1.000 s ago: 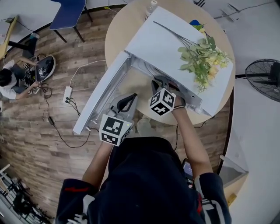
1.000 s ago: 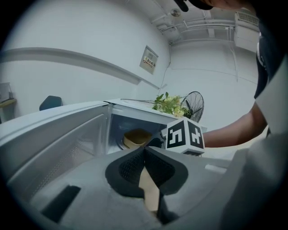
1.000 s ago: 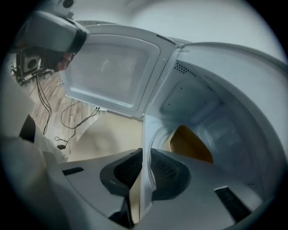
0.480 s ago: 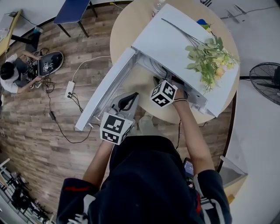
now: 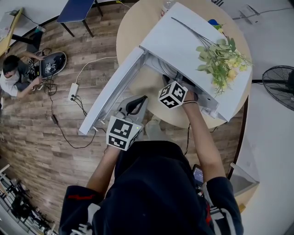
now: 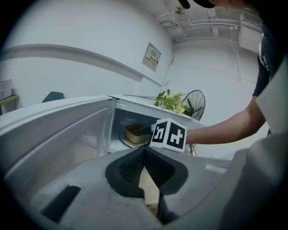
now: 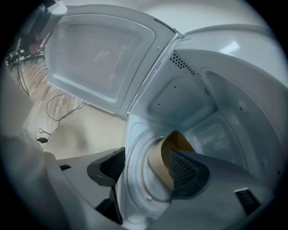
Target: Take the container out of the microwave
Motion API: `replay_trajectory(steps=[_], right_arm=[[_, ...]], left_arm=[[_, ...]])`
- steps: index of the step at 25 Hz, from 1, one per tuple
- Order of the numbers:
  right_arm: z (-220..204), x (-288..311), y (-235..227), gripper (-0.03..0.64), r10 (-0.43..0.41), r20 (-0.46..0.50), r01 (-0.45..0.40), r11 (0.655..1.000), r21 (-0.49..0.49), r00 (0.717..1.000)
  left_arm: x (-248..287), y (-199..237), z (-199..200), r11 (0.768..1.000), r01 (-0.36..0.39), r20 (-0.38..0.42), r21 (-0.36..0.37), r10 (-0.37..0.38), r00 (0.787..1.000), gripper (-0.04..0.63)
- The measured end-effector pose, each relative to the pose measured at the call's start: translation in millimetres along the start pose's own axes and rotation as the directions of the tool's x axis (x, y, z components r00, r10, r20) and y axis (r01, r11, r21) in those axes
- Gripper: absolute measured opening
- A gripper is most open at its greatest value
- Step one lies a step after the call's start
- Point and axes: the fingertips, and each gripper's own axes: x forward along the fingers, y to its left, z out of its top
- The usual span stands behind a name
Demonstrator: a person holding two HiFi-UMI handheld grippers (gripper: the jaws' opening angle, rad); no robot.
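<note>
The white microwave (image 5: 183, 41) stands on the round table with its door (image 5: 110, 96) swung open. A tan paper container (image 7: 168, 150) sits on the glass turntable (image 7: 135, 179) inside; it also shows in the left gripper view (image 6: 135, 134). My right gripper (image 7: 146, 164) reaches into the cavity. Its jaws have just been opening and stand wide, with the container's near wall between them. One pad (image 7: 184, 173) is inside the bowl, the other pad (image 7: 110, 166) well outside it. My left gripper (image 6: 144, 150) is shut and empty, in front of the open door (image 5: 141, 100).
Artificial flowers (image 5: 220, 57) lie on the microwave's top. The door juts past the table's edge (image 5: 124, 41) on the left. On the wooden floor are a power strip (image 5: 72, 97) with cables, a seated person (image 5: 11, 78) and a blue chair (image 5: 76, 11). A fan (image 5: 280, 85) stands at the right.
My right gripper has pushed a little farther into the microwave's cavity. The left gripper has stayed in place before the door.
</note>
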Motion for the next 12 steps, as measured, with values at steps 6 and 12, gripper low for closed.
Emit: replay_trajectory(steps=[6,12], right_arm=[[-8.6,10.4,4.8,0.272,0.014,-0.035,-0.015,1.0,-0.015,0.999],[-6.2,10.7,6.2,0.272,0.025,-0.047,-0.026,0.999,-0.032,0.999]], left_arm=[[-3.6,-0.7,-3.7,1.0,-0.005,-0.006,-0.003,0.005,1.0,0.014],[-7.0,0.5,-3.9,1.0,-0.01,-0.003,-0.007,0.01,1.0,0.014]])
